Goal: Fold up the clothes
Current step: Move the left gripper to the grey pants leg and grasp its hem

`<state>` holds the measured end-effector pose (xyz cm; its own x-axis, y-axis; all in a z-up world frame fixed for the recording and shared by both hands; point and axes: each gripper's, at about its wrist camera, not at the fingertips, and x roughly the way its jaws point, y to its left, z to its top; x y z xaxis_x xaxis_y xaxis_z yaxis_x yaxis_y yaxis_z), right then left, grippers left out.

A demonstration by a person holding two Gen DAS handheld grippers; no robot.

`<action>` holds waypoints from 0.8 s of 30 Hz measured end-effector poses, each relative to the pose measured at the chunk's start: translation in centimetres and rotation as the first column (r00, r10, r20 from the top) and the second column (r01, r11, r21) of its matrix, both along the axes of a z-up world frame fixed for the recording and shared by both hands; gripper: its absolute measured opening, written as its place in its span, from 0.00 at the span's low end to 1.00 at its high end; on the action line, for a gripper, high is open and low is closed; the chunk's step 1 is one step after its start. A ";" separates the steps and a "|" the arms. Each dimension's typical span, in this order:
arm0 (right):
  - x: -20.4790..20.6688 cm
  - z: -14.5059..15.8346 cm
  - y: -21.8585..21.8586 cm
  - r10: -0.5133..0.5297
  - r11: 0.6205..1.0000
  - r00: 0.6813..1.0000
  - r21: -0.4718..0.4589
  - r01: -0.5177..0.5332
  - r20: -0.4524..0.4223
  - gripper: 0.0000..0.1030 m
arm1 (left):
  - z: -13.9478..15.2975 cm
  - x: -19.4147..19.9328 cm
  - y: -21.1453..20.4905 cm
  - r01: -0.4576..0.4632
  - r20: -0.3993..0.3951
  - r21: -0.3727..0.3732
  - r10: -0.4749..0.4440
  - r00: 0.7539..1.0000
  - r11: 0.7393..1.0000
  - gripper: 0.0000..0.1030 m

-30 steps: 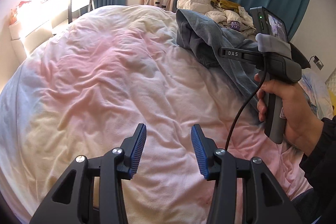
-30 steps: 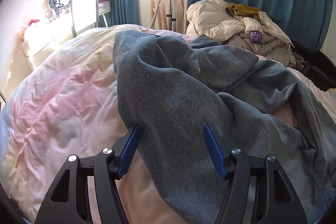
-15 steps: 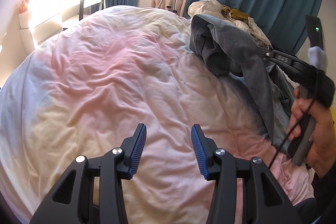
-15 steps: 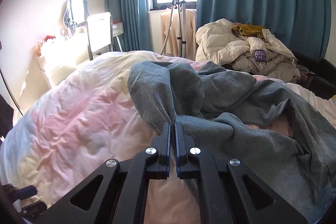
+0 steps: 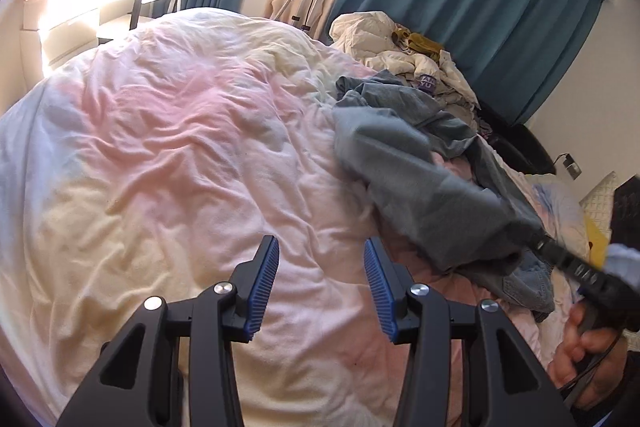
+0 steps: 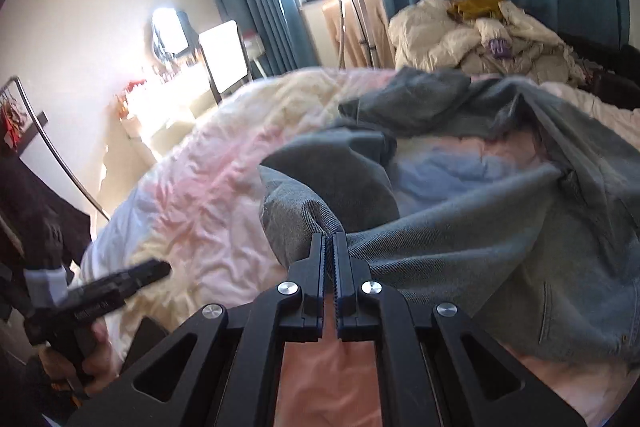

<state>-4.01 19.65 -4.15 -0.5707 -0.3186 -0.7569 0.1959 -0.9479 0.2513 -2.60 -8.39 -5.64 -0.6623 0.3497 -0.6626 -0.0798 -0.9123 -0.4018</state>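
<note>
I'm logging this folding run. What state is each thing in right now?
right gripper: shut on the grey jeans.
grey jeans: unfolded, crumpled, one edge pinched and lifted.
left gripper: open, empty, above the duvet.
duvet: spread over the bed, wrinkled.
cream jacket pile: heaped, unfolded.
curtains: partly drawn, window gap showing.
</note>
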 end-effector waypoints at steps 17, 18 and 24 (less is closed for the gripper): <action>3.5 0.0 3.2 -0.171 0.983 0.979 -0.091 0.161 -0.110 0.17 | -2.0 -3.4 -0.2 0.032 0.096 0.254 -0.058 0.994 0.967 0.44; 3.4 0.4 3.5 -0.195 0.979 0.970 -0.096 0.183 -0.142 0.19 | -2.1 -4.4 -0.3 0.023 0.106 0.278 -0.055 0.993 0.960 0.44; 1.1 -1.2 5.2 -0.276 0.953 0.956 -0.162 0.257 -0.101 0.20 | -2.6 -12.2 0.2 -0.010 0.145 0.292 -0.034 0.989 0.956 0.44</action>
<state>-2.91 24.86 -5.30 -0.7340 -0.2441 -0.6338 -0.0214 -0.9244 0.3808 -14.78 -8.14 -8.27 -0.5599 0.5493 -0.6203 -0.0103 -0.7532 -0.6577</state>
